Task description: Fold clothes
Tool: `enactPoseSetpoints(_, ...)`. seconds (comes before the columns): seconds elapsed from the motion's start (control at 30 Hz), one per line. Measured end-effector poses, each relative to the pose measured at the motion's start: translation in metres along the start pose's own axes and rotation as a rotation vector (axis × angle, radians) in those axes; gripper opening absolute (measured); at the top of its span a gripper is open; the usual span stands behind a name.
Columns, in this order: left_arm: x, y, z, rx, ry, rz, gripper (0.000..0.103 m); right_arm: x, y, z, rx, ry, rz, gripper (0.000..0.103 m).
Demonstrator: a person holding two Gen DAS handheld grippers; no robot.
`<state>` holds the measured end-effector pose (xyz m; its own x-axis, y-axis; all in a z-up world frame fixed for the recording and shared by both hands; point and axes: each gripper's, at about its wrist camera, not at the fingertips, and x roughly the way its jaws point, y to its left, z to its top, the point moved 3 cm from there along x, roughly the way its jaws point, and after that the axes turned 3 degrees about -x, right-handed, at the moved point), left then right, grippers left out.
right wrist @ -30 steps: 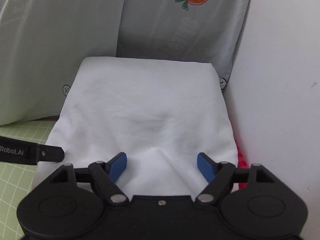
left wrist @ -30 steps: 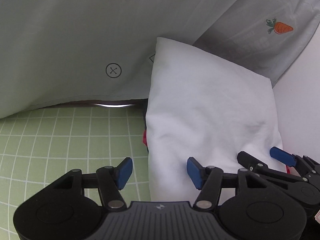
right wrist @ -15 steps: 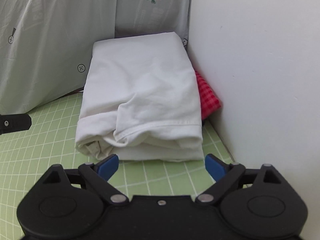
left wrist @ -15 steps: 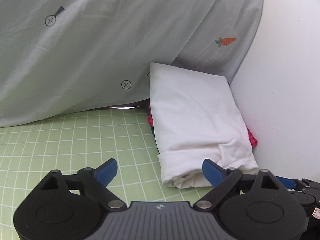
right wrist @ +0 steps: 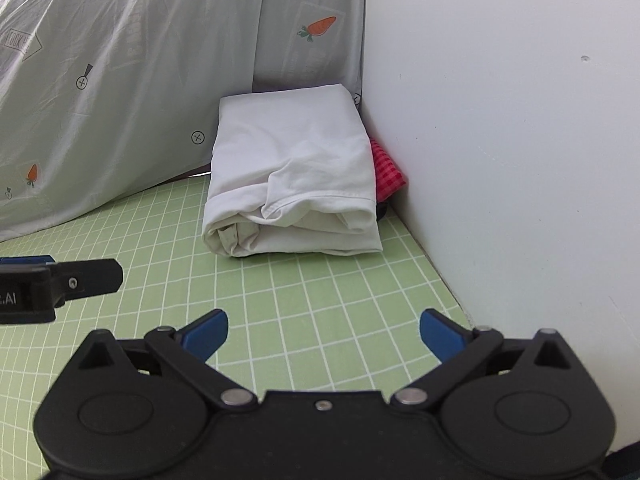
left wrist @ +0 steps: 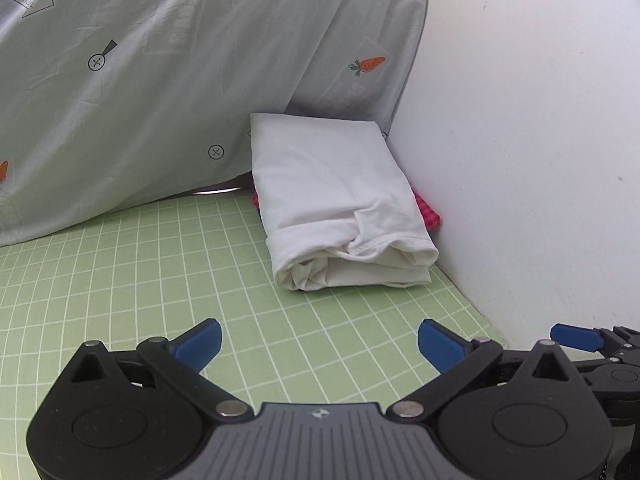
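Your left gripper (left wrist: 318, 338) sits at six o'clock in its own view, blue pads (left wrist: 200, 342) spread wide with only the green mat (left wrist: 140, 280) between them. Its jaws have just been opening, and nothing is gripped. At four o'clock in that view, one blue tip of your right gripper (left wrist: 576, 338) pokes in from the edge, close beside the left one.

Your right gripper (right wrist: 324, 330) likewise sits at six o'clock in its own view, pads (right wrist: 442, 334) wide apart over bare mat (right wrist: 280, 300). Its jaws have also just been opening and hold nothing. At nine o'clock there, a black finger of the left gripper (right wrist: 88, 276) reaches in.

Straight ahead at twelve o'clock, apart from both grippers, lies the folded white garment (left wrist: 340, 204), a thick rectangle on the mat. Its rumpled, layered end faces you. In the right view the same garment (right wrist: 296, 176) sits just left of centre.

A red checked cloth (left wrist: 428, 212) peeks out from under the garment at its two o'clock side, next to the white wall (left wrist: 520, 160). The garment's far end touches a pale grey sheet (left wrist: 160, 80) printed with small carrots, which hangs across ten to twelve o'clock and drapes down to the mat's far edge.
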<state>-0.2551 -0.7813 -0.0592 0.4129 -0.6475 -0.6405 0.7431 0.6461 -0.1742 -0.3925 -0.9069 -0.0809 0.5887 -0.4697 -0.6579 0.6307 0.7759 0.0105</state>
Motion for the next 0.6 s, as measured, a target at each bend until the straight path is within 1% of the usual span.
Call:
enactPoseSetpoints(0.17,-0.014,-0.015,-0.014,0.035,0.0,-0.009,0.103,-0.016,-0.006,-0.012,0.011,0.0,-0.004,0.103)
enactPoseSetpoints(0.6,-0.031,-0.027,-0.025,0.048,-0.018,-0.017,0.103,-0.035,-0.012,-0.021,0.016,-0.014,-0.012,0.103)
